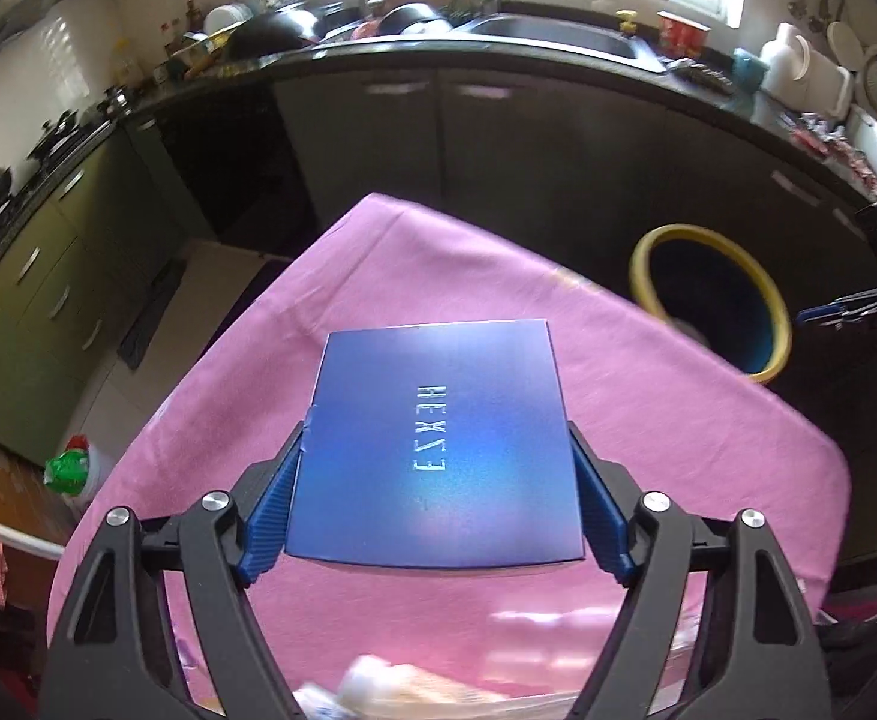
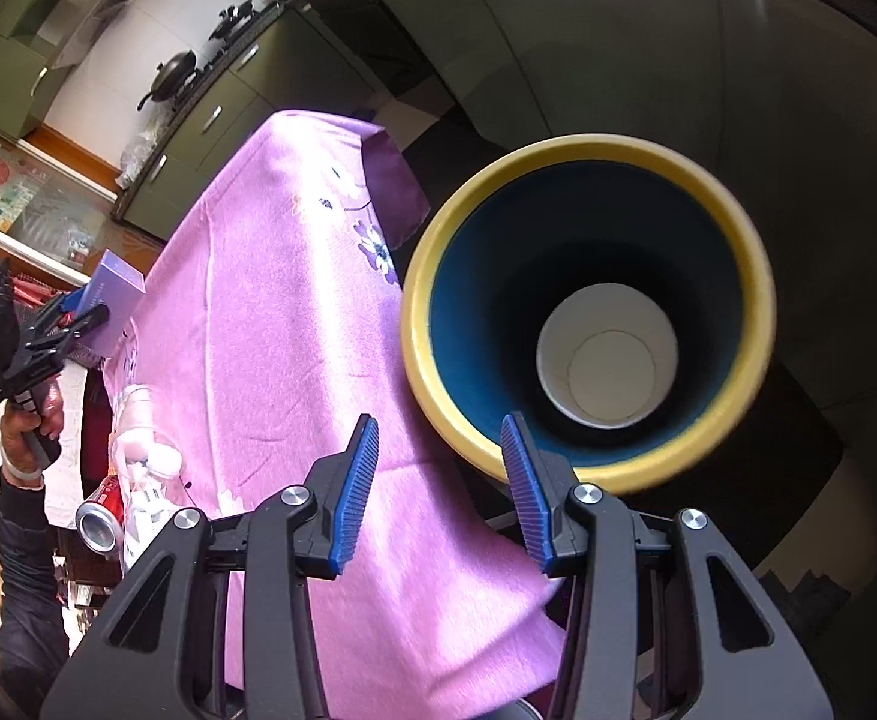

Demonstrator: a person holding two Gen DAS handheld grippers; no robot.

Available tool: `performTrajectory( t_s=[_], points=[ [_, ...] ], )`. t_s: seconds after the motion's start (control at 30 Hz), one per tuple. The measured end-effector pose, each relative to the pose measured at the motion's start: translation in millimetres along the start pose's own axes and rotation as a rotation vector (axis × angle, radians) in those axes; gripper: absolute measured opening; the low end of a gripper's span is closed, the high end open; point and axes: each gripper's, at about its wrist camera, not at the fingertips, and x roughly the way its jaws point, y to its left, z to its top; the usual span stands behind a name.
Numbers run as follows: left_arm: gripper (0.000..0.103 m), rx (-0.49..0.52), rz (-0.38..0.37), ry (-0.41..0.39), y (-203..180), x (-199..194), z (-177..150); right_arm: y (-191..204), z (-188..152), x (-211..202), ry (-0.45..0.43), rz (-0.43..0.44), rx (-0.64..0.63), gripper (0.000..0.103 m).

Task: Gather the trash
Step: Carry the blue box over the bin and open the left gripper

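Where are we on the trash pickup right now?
Done: one white paper cup lies in the yellow-rimmed bin. In hand: the left gripper is clamped on the blue box; the right gripper is open, empty. Left: a red can and white wrappers on the table's pink cloth.
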Motion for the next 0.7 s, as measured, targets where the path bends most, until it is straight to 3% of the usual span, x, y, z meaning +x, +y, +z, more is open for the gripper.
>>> performTrajectory(
  t_s=[0.2,0.33,0.5,0.7],
  points=[
    [0.076,0.128,-0.143,-0.005,-103,5,46,-31,-19,-38,-0.074,-0.025,0.023,0.043],
    [0.076,0.234,-0.215,0.029,-179,37,75,-54,-36,-59,-0.105,-0.041,0.045,0.043],
    [0.076,0.28,-0.25,0.09,-244,96,107,-85,-56,-74,-0.121,-0.044,0.093,0.043],
    [0.077,0.283,-0.197,0.158,-283,165,128,-109,-67,-78,-0.125,-0.038,0.145,0.047]
  ],
)
